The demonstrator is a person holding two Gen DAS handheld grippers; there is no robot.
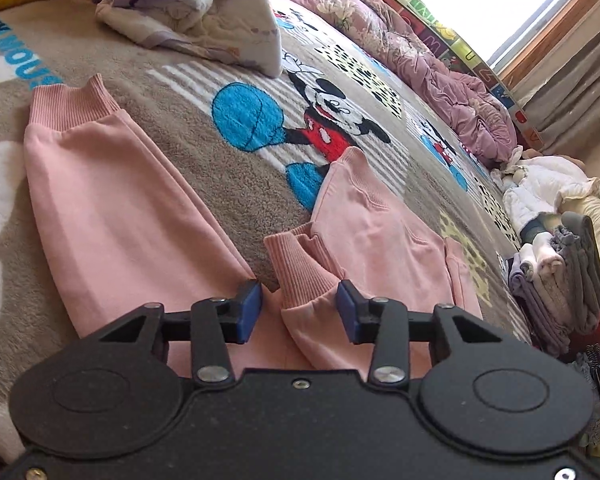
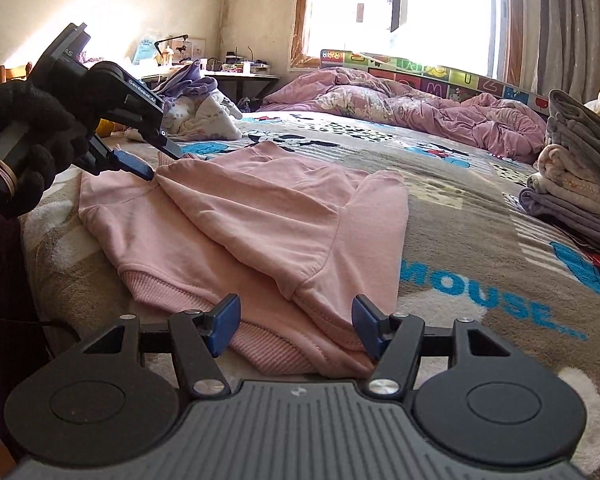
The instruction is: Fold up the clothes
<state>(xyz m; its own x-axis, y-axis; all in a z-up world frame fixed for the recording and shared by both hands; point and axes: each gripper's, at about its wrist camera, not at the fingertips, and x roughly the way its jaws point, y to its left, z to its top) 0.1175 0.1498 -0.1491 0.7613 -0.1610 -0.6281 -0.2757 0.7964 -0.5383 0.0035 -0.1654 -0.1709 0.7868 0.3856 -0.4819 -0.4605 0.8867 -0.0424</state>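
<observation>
Your left gripper (image 1: 299, 310) has its jaws wide either side of a ribbed cuff on the pink cotton sweatshirt (image 1: 112, 216), spread on the Mickey Mouse fleece blanket (image 1: 204, 132). Your right gripper (image 2: 296, 326) likewise stands wide over the hem at 6 o'clock. Only the right view shows your black-gloved hand (image 2: 24, 144) and "GenRobot.AI" on the other gripper. At 3 o'clock sits a stack of folded grey and cream clothes (image 2: 576, 184). "MOUSE" reads in blue.
</observation>
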